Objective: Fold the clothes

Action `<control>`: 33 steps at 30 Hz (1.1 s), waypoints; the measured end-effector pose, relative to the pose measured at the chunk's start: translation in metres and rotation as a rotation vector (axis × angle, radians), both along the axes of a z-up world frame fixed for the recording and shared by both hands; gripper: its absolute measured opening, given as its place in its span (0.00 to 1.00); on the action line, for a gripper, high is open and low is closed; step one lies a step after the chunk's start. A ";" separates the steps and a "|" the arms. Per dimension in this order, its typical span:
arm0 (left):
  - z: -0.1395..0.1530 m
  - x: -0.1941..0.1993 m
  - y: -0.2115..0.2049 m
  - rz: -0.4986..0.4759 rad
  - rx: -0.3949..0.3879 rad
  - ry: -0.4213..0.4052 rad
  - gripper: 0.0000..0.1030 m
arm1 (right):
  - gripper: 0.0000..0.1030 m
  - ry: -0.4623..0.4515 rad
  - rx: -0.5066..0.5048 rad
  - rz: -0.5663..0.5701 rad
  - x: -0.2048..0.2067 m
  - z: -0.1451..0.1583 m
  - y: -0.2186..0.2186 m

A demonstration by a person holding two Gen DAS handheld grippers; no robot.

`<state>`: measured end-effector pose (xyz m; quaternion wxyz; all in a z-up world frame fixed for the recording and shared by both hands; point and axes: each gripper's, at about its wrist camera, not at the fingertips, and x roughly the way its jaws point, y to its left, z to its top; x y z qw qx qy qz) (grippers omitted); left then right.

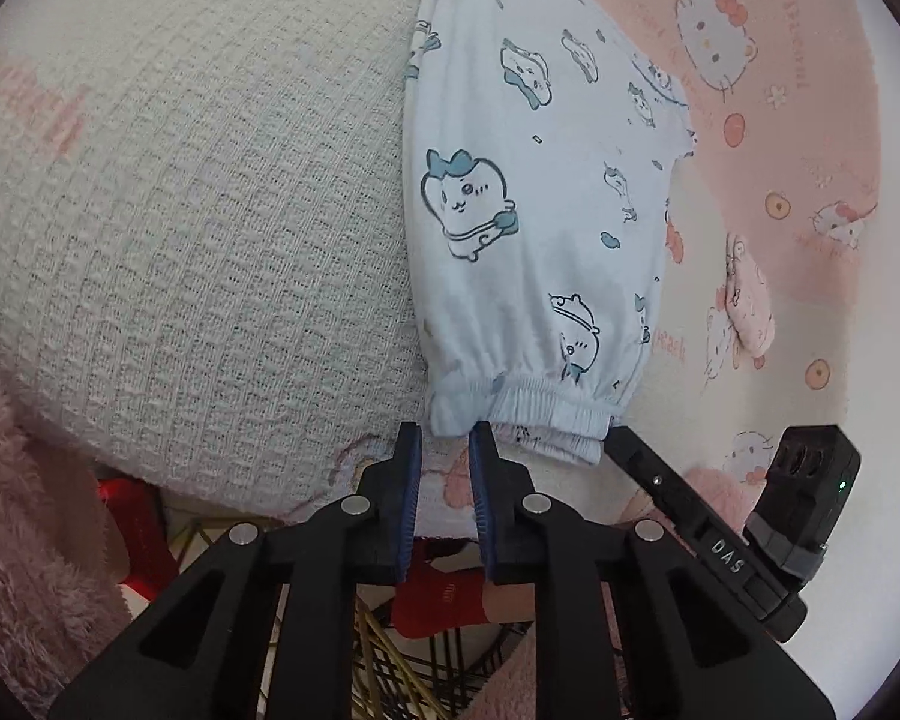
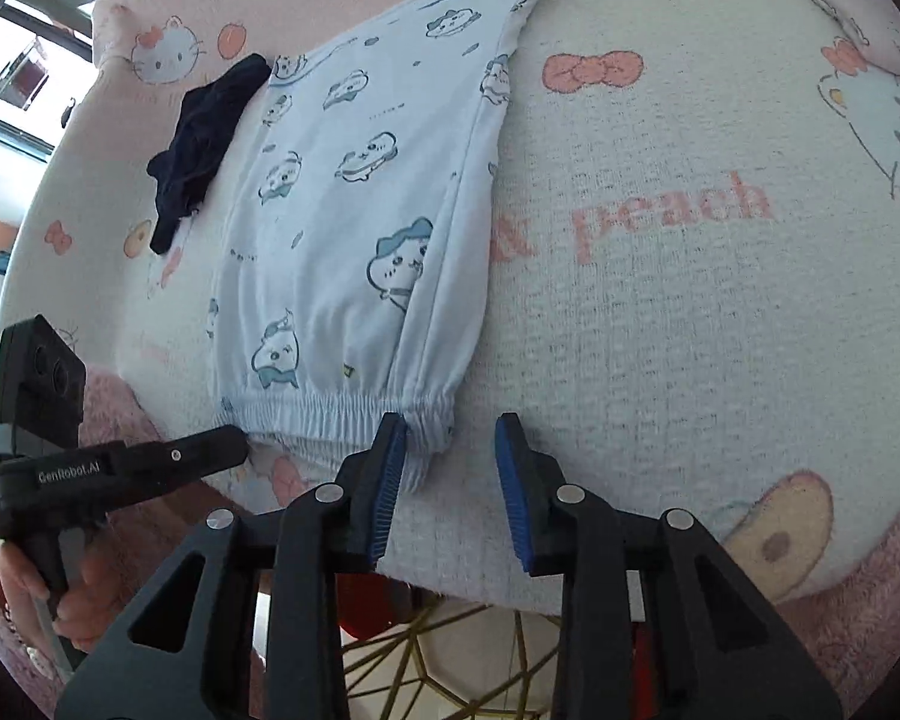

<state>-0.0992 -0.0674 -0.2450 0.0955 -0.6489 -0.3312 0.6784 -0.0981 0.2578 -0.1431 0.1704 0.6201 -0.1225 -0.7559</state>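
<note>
The light blue printed trousers (image 2: 354,228) lie flat on the towel-covered bed (image 2: 690,330), long axis running toward twelve o'clock, elastic cuffs nearest. Both the left gripper (image 1: 444,441) and right gripper (image 2: 450,438) sit at the cuff edge, jaws released, gripping nothing.

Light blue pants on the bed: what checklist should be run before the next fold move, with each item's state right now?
1. Pants lying flat on the bed cover: ok.
2. Left gripper at one end of the cuff: ok.
3. Right gripper at the cuff's other end: ok.
4. Cuff pinched by both grippers: not ok, both sets of jaws stand open.
5. Dark garment clear of the pants: cannot tell, it meets their edge.
</note>
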 end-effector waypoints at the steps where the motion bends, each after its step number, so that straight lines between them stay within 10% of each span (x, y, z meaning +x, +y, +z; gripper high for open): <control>1: 0.005 -0.001 -0.001 0.004 -0.005 0.021 0.19 | 0.27 -0.002 0.022 0.008 0.003 0.001 0.000; 5: 0.015 -0.007 -0.007 0.031 -0.038 0.087 0.46 | 0.32 0.029 -0.039 -0.029 0.002 0.011 0.005; 15: 0.017 -0.021 -0.016 0.138 0.074 0.143 0.46 | 0.38 0.019 -0.134 -0.193 -0.027 0.020 0.008; 21: 0.011 -0.033 0.015 -0.058 -0.194 0.098 0.34 | 0.35 -0.037 0.128 -0.096 -0.036 0.010 -0.021; 29: 0.025 -0.047 -0.028 0.120 -0.099 0.110 0.33 | 0.44 0.012 0.114 -0.162 -0.023 0.040 -0.006; 33: 0.028 -0.081 -0.007 -0.010 -0.183 0.150 0.33 | 0.45 0.166 0.129 -0.080 -0.035 0.056 -0.027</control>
